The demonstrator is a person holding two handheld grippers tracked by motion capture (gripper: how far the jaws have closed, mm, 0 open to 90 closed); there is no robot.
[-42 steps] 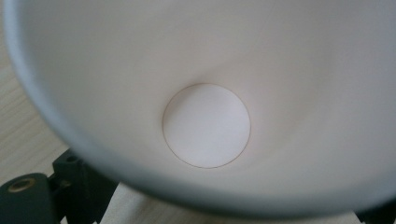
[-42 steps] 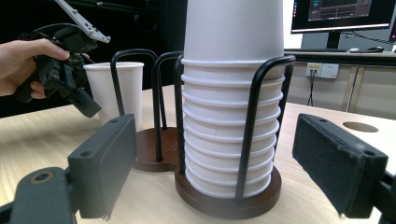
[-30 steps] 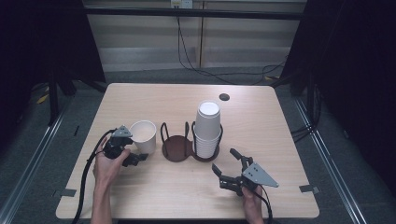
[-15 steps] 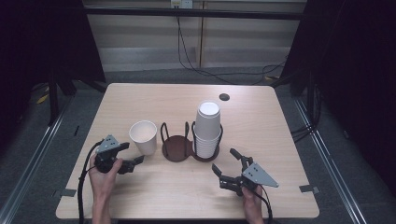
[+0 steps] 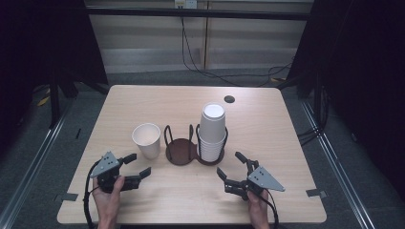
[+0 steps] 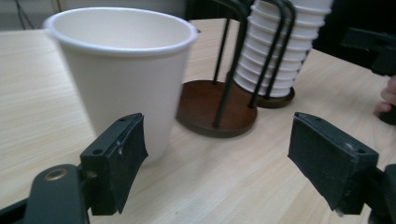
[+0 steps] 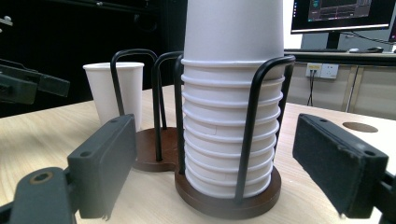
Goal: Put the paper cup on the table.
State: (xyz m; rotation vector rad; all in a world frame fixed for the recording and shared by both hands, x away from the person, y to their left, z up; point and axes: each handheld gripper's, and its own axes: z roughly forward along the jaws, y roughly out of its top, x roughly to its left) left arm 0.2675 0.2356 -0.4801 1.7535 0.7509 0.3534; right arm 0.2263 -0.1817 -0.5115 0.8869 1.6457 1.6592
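A single white paper cup (image 5: pixel 146 138) (image 6: pixel 121 74) (image 7: pixel 114 91) stands upright on the table, left of a dark wire cup holder (image 5: pixel 180 151) (image 6: pixel 217 105) with two round bases. The holder's right base carries a tall stack of white cups (image 5: pixel 211 131) (image 7: pixel 229 107) (image 6: pixel 280 51); its left base is bare. My left gripper (image 5: pixel 134 165) (image 6: pixel 219 163) is open just in front of the single cup, apart from it. Nothing sits between the jaws of my right gripper (image 5: pixel 230 166) (image 7: pixel 224 177), which is open in front of the stack.
The wooden table (image 5: pixel 143 102) has a small dark round hole (image 5: pixel 229 99) near its back right. Cables (image 5: pixel 87 202) trail from the grippers off the front edge. Dark floor and metal rails surround the table.
My left gripper has let go of the single cup and drawn back toward the front edge, opening. The cup stays standing left of the holder. The right gripper has not moved.
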